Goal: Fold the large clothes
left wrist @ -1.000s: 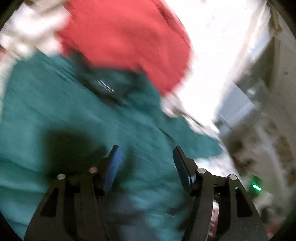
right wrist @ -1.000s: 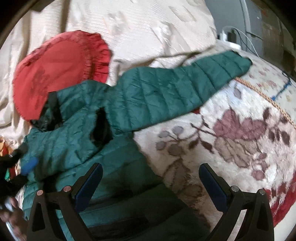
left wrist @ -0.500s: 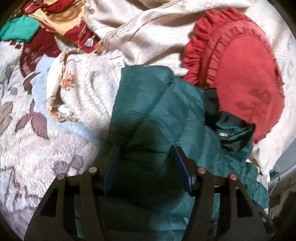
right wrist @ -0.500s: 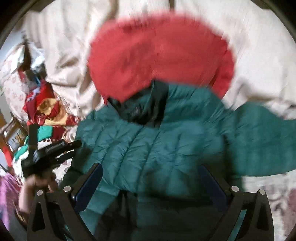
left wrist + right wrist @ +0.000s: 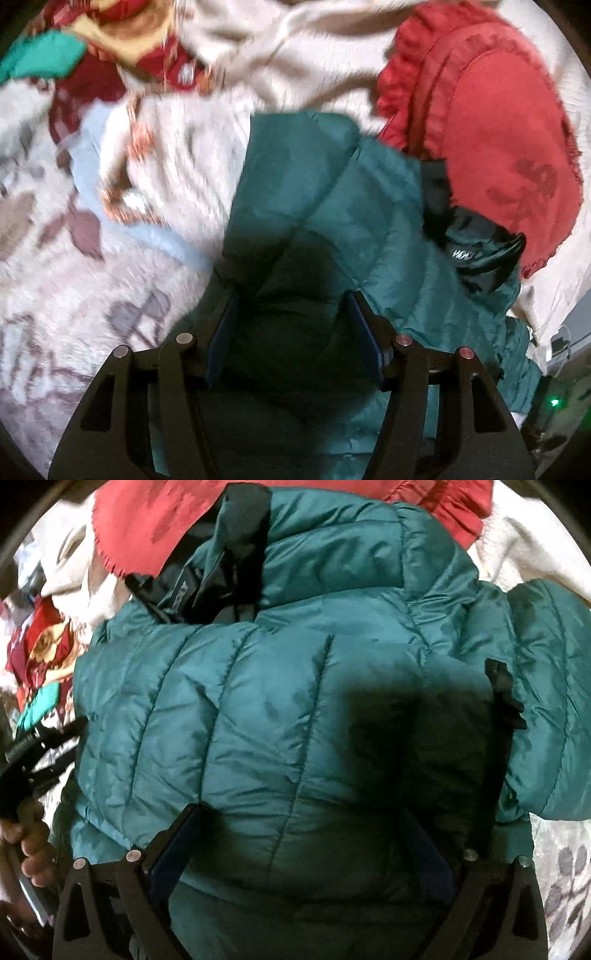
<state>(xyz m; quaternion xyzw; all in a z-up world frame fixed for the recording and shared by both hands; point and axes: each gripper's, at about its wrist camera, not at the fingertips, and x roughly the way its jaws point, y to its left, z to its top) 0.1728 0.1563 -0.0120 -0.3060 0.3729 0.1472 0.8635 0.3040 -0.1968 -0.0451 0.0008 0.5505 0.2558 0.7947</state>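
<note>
A teal quilted puffer jacket (image 5: 332, 206) lies on the bed, its black-lined collar (image 5: 476, 251) toward a red frilled cushion (image 5: 498, 129). One sleeve is folded in over the body on this side. My left gripper (image 5: 293, 328) is open, low over that folded part, with shaded fabric between its fingers. In the right wrist view the jacket (image 5: 295, 701) fills the frame, its collar (image 5: 221, 572) at the top and a sleeve (image 5: 554, 701) at the right. My right gripper (image 5: 303, 849) is wide open close over the jacket's body. The left gripper (image 5: 37, 746) shows at the left edge, held by a hand (image 5: 26, 842).
A floral fleece blanket (image 5: 74, 295) covers the bed to the left, and it also shows at the lower right (image 5: 561, 867). A cream bedcover (image 5: 295, 66) lies behind the jacket. Crumpled red, gold and green cloth (image 5: 110, 37) sits at the far left.
The right gripper has swung from the spread sleeve and blanket to close above the jacket's body. The left gripper swung onto the folded sleeve side and then held still. Both stayed open.
</note>
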